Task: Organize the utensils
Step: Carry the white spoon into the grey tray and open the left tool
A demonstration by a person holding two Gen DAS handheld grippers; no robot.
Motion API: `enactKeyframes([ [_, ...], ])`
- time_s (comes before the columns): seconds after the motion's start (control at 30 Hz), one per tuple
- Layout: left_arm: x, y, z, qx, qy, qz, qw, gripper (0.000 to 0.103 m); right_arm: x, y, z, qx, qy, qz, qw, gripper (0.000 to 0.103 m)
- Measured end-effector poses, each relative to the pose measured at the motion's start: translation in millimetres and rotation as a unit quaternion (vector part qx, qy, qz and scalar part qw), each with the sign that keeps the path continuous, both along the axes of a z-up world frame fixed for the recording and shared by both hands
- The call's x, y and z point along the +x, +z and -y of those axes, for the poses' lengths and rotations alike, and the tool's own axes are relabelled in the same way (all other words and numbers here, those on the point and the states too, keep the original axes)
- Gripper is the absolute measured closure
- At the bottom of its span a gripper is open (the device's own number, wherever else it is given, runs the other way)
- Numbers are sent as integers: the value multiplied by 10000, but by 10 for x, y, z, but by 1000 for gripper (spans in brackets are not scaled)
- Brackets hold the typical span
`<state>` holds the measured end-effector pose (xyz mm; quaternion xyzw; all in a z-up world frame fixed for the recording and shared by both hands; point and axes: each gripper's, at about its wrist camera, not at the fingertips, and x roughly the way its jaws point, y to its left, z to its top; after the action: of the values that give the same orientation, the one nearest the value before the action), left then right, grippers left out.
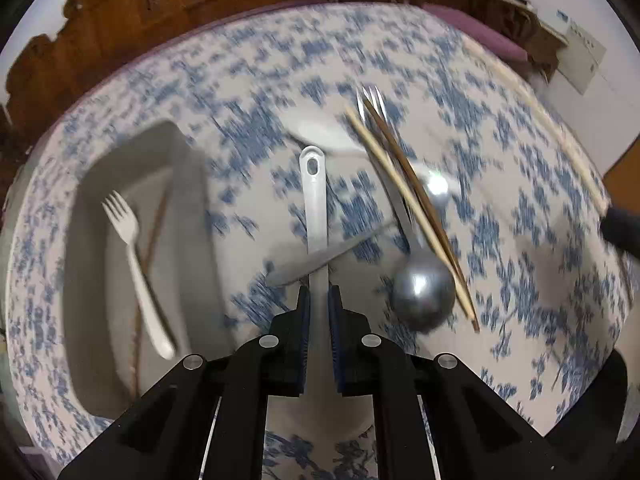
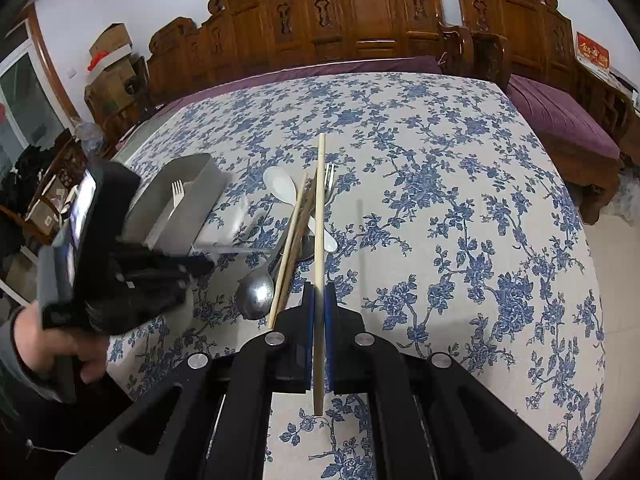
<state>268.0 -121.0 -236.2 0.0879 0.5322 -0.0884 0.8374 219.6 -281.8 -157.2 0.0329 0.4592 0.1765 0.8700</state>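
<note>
Between the left pads: white plastic utensil handle (image 1: 316,216), hang-hole end pointing away from the left gripper (image 1: 319,300).
Left gripper: jaws nearly shut, pads pinching that handle on both sides; working end is hiding under the gripper, so can't tell what kind it is.
Why there: handle is the only narrow grab point, and it's lying clear of the heap.
Crossing the handle, just past the left tips: metal knife (image 1: 320,260); which one is lying on top is unclear in the blur.
Left of the left gripper: grey tray (image 1: 120,160), already holding a white fork (image 1: 136,264); likely the drop target.
Right of the left gripper: metal spoon (image 1: 424,292), chopsticks (image 1: 404,196) and metal fork (image 1: 370,100), all overlapping, unsorted.
Right gripper (image 2: 319,296): jaws closed on one pale chopstick (image 2: 319,240), gripping low on the shaft, so most of it is sticking out ahead over the pile, off the tablecloth (image 2: 460,200).
Judgement: right is parking its stick; left is getting ready to lift.
</note>
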Motion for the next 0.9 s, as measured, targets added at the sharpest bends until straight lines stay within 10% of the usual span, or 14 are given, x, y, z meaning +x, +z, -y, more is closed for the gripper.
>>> enactKeyframes([
  [0.57, 102, 927, -271, -227, -45, 974, 9950, 95, 40, 51, -259, -93, 145, 92, 9998, 97],
  [0.9, 67, 829, -779, -367, 130, 968, 9945, 95, 210, 123, -760, 76, 383, 173, 9991, 97],
])
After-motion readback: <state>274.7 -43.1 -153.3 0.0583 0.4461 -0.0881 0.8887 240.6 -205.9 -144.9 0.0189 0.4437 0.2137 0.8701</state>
